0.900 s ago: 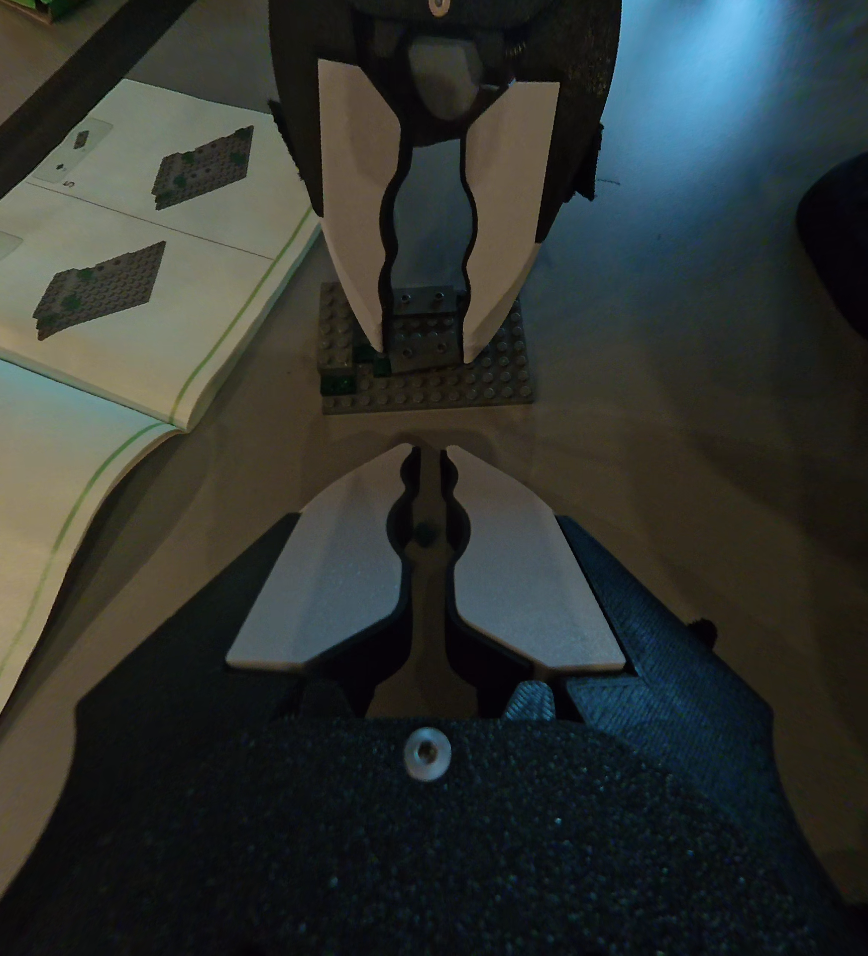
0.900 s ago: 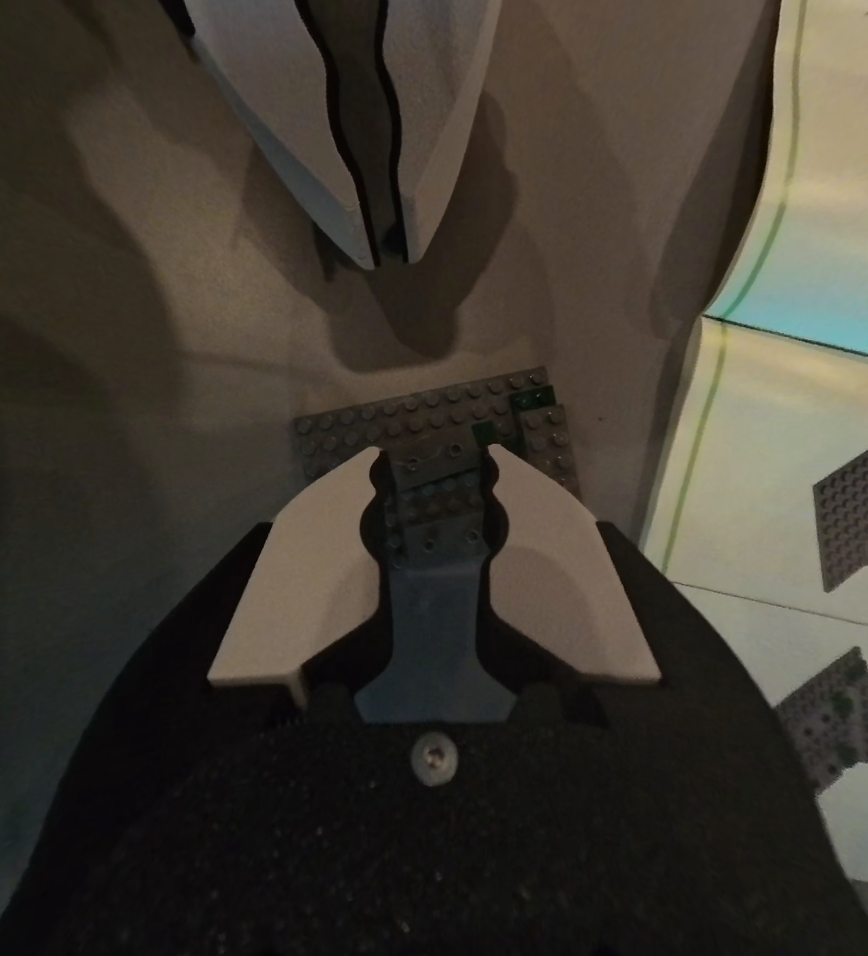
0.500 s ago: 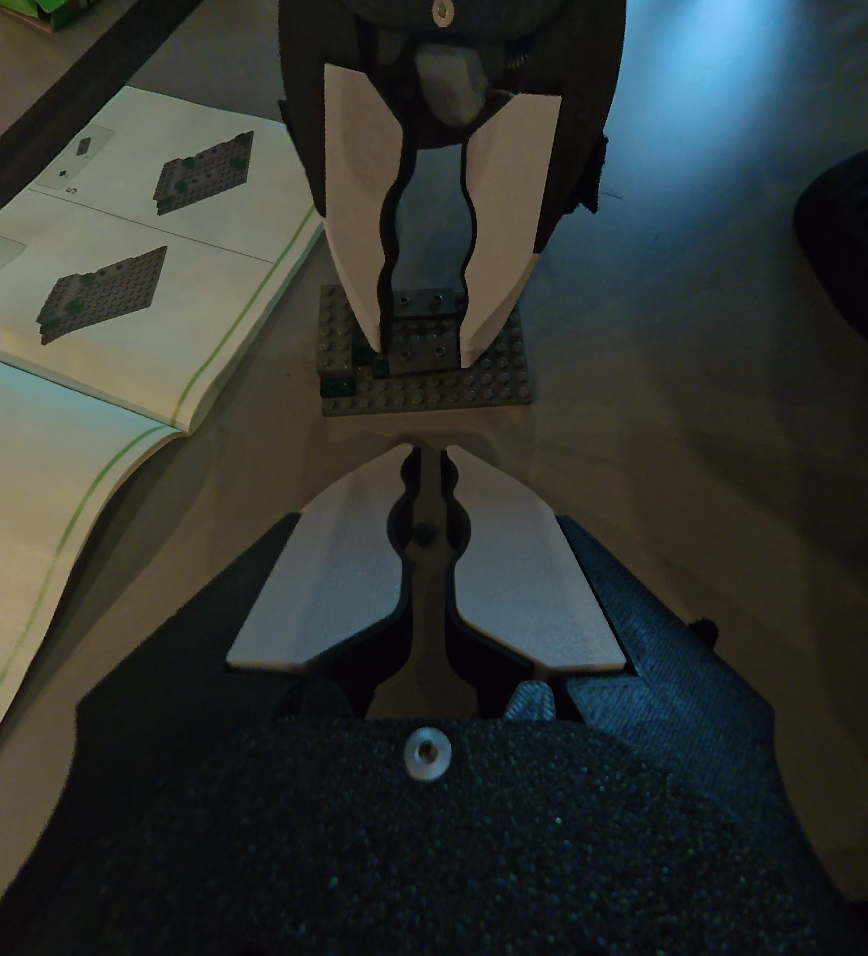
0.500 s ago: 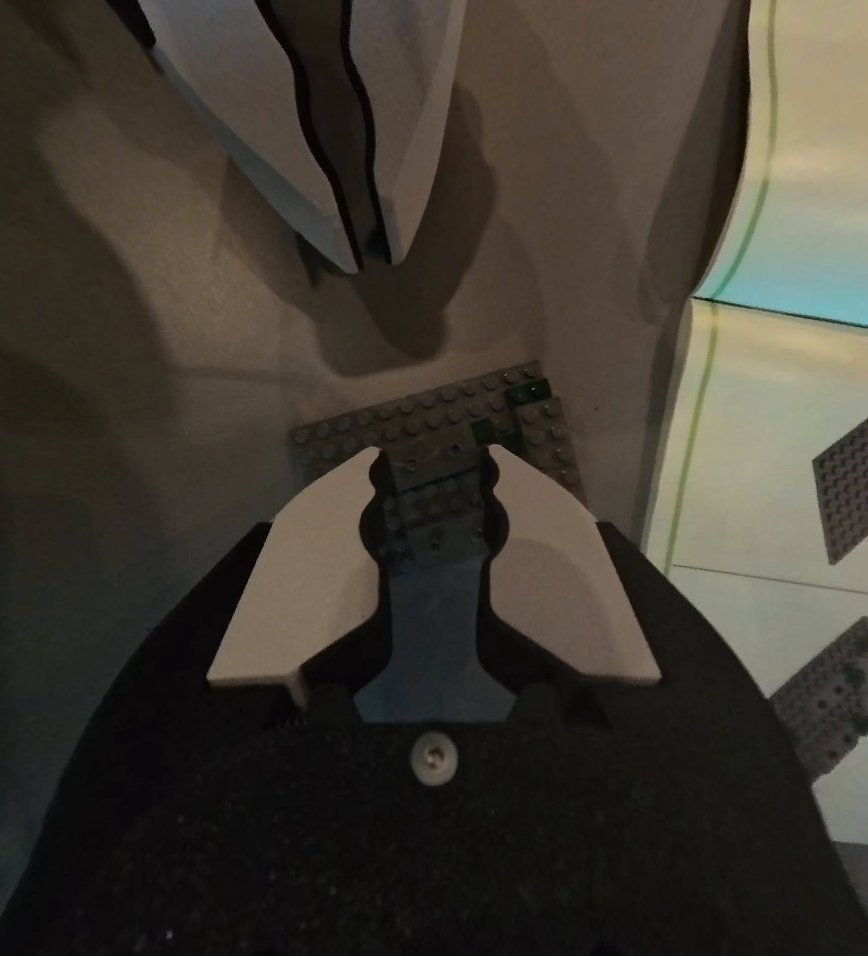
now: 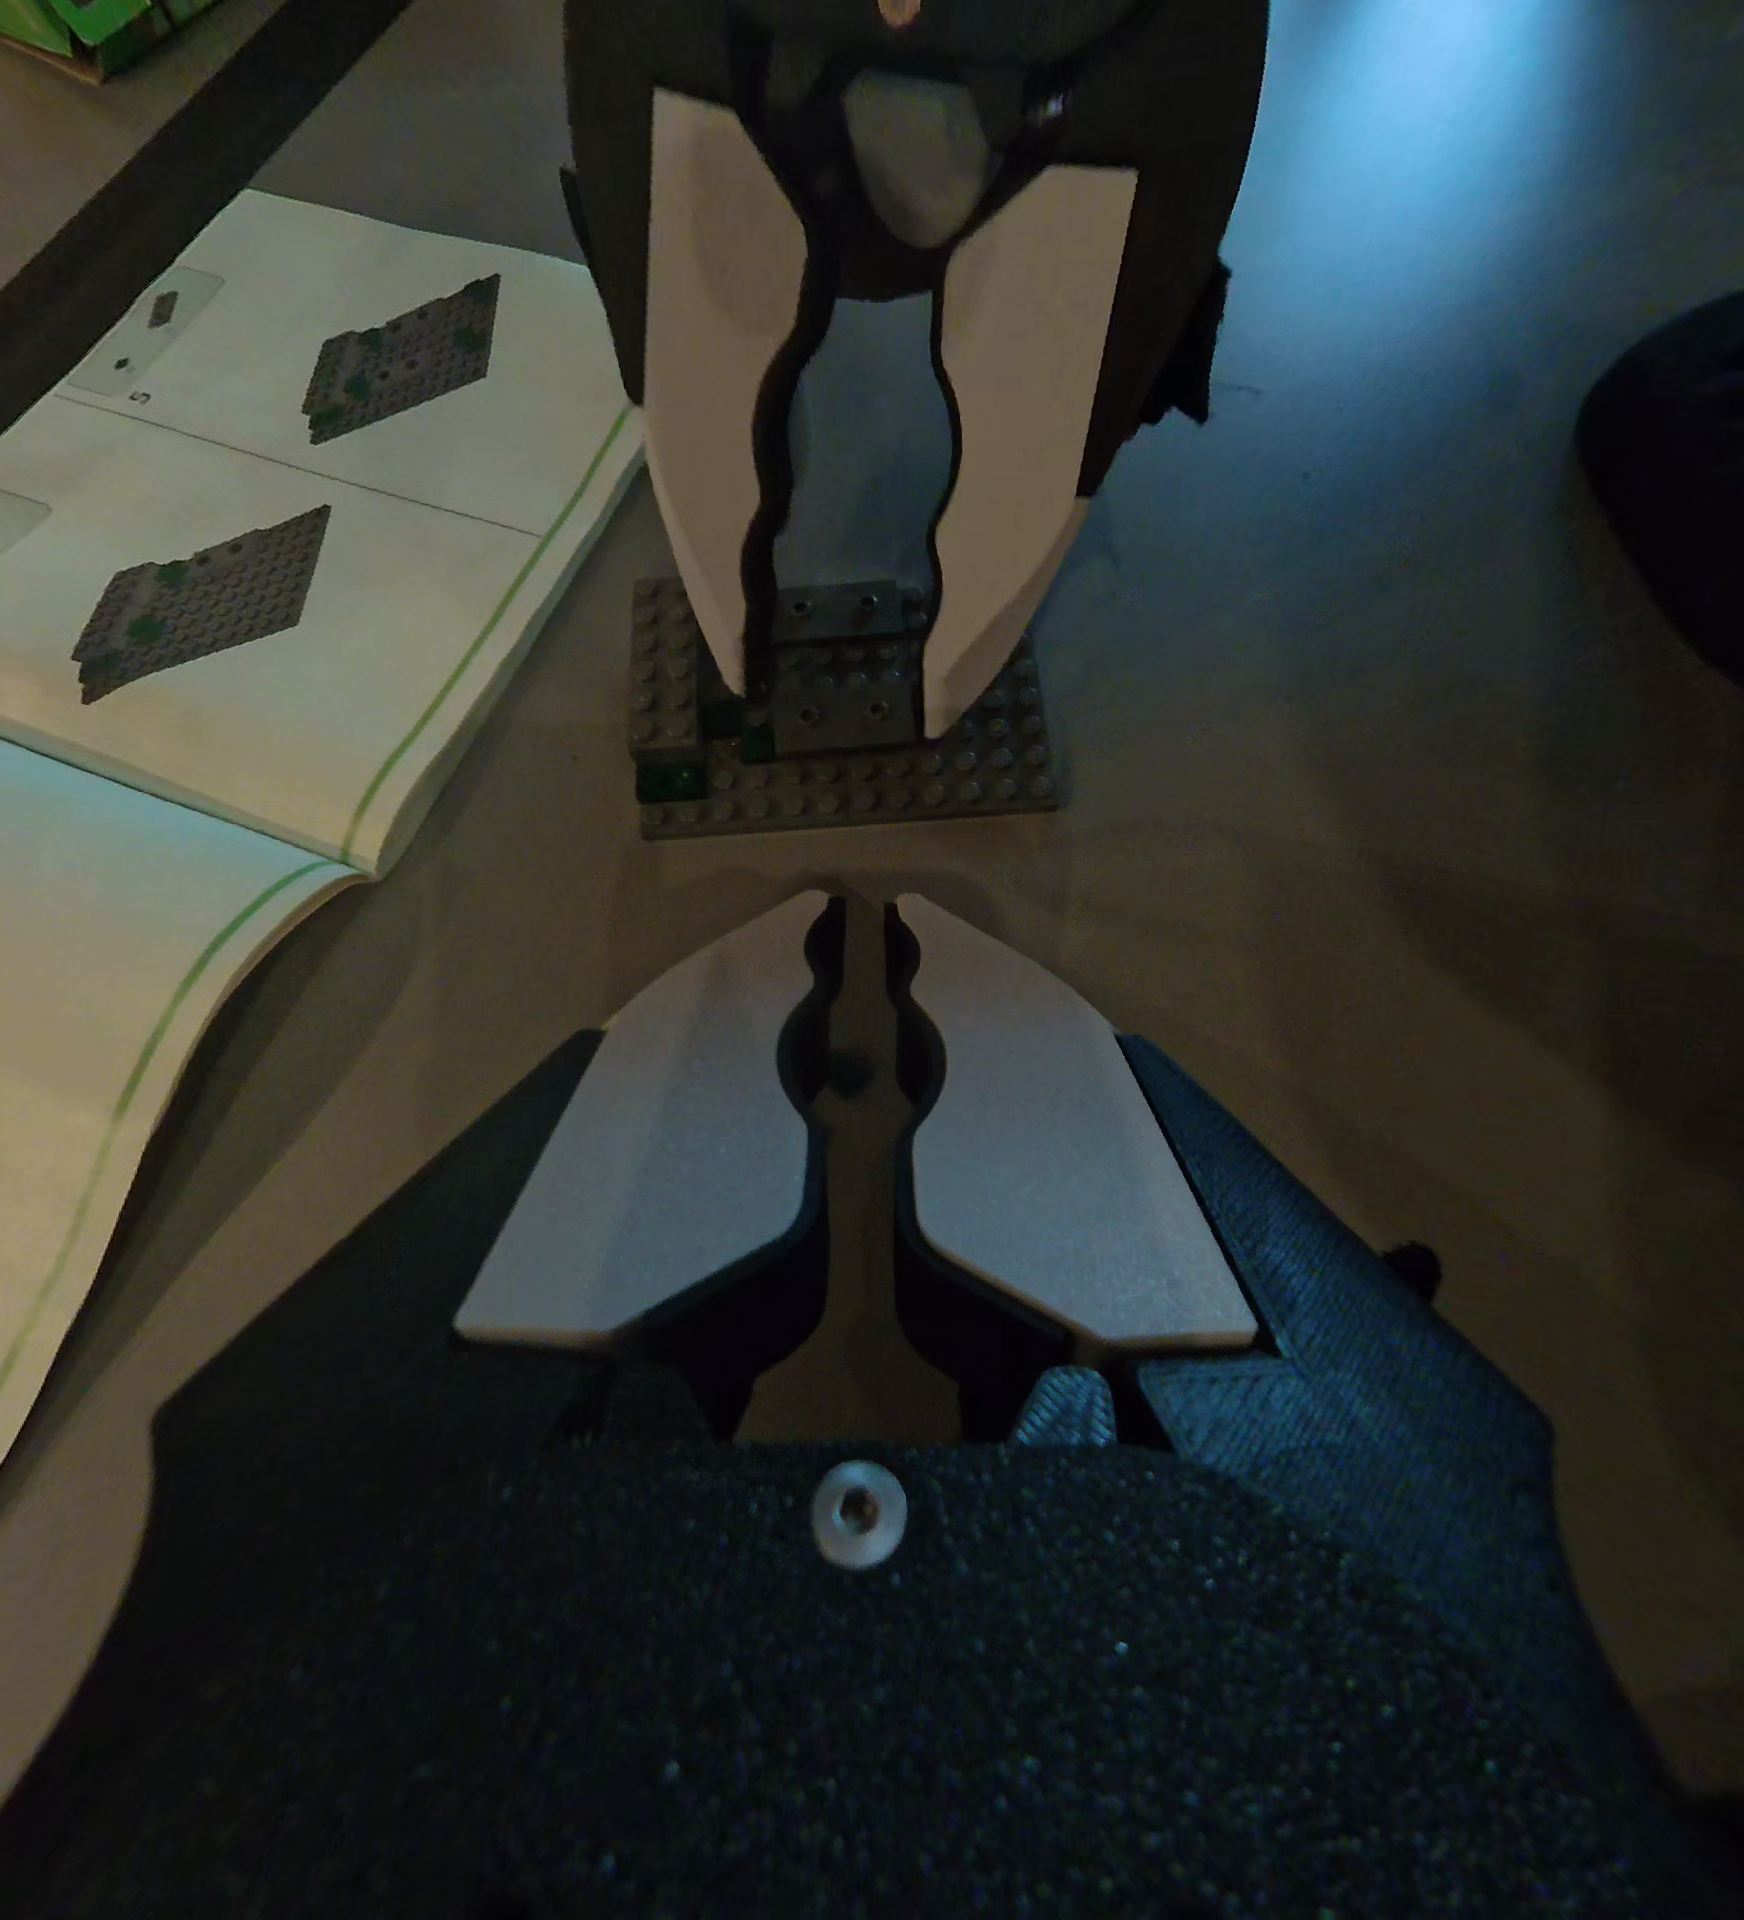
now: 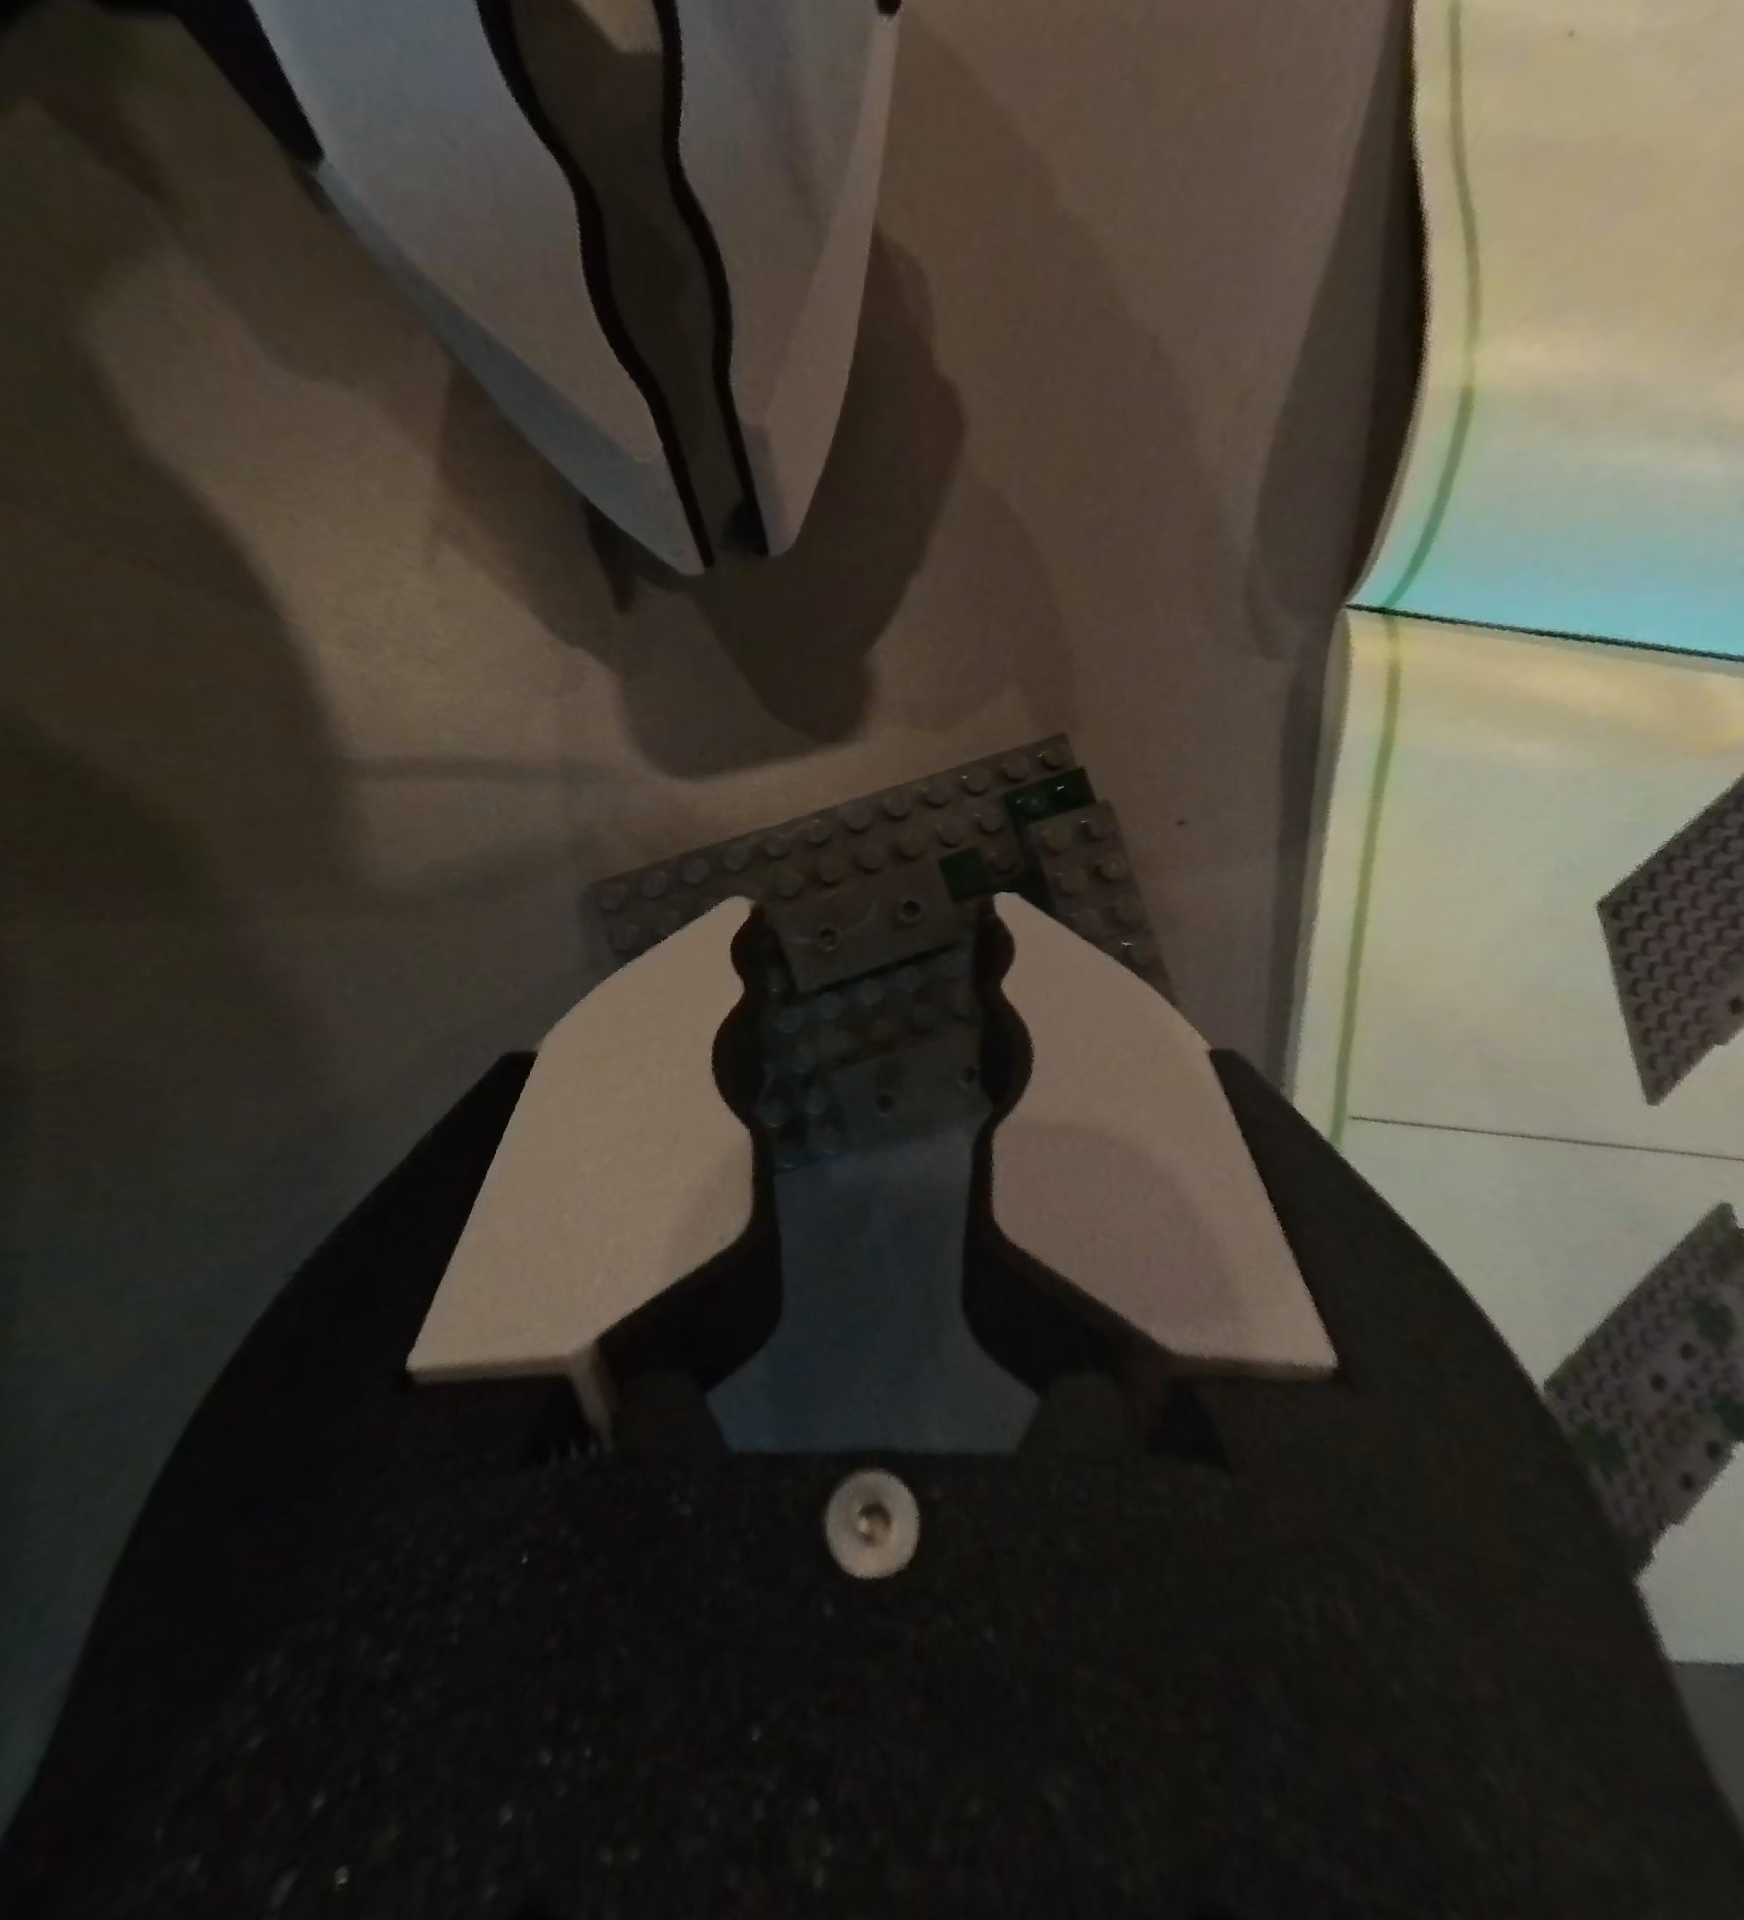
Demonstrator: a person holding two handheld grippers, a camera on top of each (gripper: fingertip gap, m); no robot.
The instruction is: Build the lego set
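A grey studded baseplate (image 5: 847, 800) lies flat on the table, with a grey strip and two small dark green pieces (image 5: 676, 779) at one end. My right gripper (image 5: 837, 712) comes down from the far side. Its fingers hug both sides of a grey brick (image 5: 837, 707) that sits on the plate. In the right wrist view the same gripper (image 6: 870, 904) holds that brick (image 6: 857, 925) over the baseplate (image 6: 702, 883). My left gripper (image 5: 860, 896) hovers just in front of the plate, nearly shut on a small dark piece (image 5: 847, 1075). It also shows in the right wrist view (image 6: 733, 556).
An open instruction booklet (image 5: 276, 623) lies left of the plate and shows at the right edge of the right wrist view (image 6: 1626, 831). A dark rounded object (image 5: 1730, 499) sits at the far right. A green box (image 5: 68, 31) stands at the back left. The grippers' ends are close to 6 cm from one another.
My right gripper has turned slightly, so the plate looks skewed in its view. It still holds the grey brick. My left gripper has hardly moved.
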